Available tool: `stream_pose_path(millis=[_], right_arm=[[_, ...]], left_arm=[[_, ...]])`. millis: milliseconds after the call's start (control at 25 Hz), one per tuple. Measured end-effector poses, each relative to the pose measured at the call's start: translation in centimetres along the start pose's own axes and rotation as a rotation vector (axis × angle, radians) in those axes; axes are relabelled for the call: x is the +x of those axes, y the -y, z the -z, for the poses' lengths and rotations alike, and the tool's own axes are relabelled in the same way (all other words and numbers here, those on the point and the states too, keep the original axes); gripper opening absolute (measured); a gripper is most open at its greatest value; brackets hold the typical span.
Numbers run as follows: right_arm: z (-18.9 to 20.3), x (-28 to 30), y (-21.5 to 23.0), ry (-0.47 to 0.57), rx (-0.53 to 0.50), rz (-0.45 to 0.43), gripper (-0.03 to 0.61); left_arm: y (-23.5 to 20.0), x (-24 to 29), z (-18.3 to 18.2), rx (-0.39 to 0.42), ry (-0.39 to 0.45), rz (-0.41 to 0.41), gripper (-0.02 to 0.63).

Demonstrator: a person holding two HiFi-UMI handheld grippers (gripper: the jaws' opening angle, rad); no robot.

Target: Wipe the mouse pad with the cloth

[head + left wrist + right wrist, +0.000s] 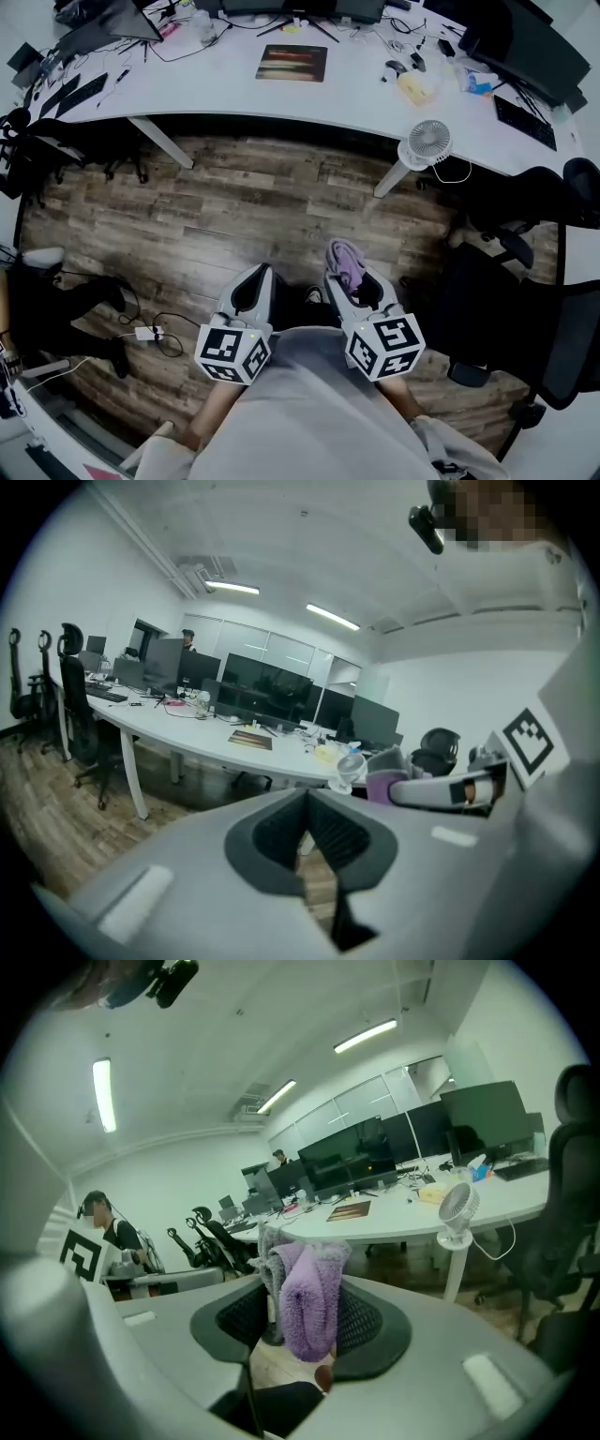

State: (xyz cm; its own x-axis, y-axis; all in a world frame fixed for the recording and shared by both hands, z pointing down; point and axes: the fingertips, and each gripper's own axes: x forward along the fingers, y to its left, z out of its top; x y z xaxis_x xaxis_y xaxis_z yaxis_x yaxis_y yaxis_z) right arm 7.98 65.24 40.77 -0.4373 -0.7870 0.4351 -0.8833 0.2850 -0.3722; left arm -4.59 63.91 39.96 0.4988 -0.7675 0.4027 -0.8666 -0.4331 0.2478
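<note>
The dark mouse pad (292, 63) with coloured stripes lies on the white desk (234, 89) far ahead; it also shows small in the left gripper view as the mouse pad (251, 740) and in the right gripper view as the mouse pad (349, 1210). My right gripper (346, 274) is shut on a purple and grey cloth (346, 262), which bulges up between its pads (360, 1321) as the cloth (305, 1299). My left gripper (251, 286) hangs beside it, shut with nothing between its pads (339, 832). Both are held low over the wooden floor, well short of the desk.
A small white fan (424, 145) stands on the floor by a desk leg. Black office chairs (525, 281) crowd the right side. Monitors, keyboards and cables fill the desk's far edge. Cables and a charger (148, 333) lie on the floor at left.
</note>
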Motion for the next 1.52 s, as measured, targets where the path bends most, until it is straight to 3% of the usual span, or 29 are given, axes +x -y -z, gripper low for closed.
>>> stream_pose_path(millis=[120, 480, 1040, 1520], right_arm=[[-0.6, 0.8, 0.0, 0.003, 0.067, -0.05, 0.183], [-3.2, 6.3, -1.0, -0.028, 0.009, -0.05, 0.187], [-10.1, 19.1, -2.7, -0.064, 0.004, -0.013, 0.189], [-16.4, 27.6, -5.4, -0.041, 0.014, 0.03, 0.19]], left_arm=[[-0.7, 0.3, 0.0, -0.013, -0.004, -0.015, 0.0], [-5.9, 2.7, -2.2, -0.058, 0.017, -0.04, 0.0], [-16.6, 10.5, -9.8, -0.101, 0.016, 0.005, 0.0], [-24.5, 14.9, -16.7, -0.083, 0.024, 0.069, 0.0]])
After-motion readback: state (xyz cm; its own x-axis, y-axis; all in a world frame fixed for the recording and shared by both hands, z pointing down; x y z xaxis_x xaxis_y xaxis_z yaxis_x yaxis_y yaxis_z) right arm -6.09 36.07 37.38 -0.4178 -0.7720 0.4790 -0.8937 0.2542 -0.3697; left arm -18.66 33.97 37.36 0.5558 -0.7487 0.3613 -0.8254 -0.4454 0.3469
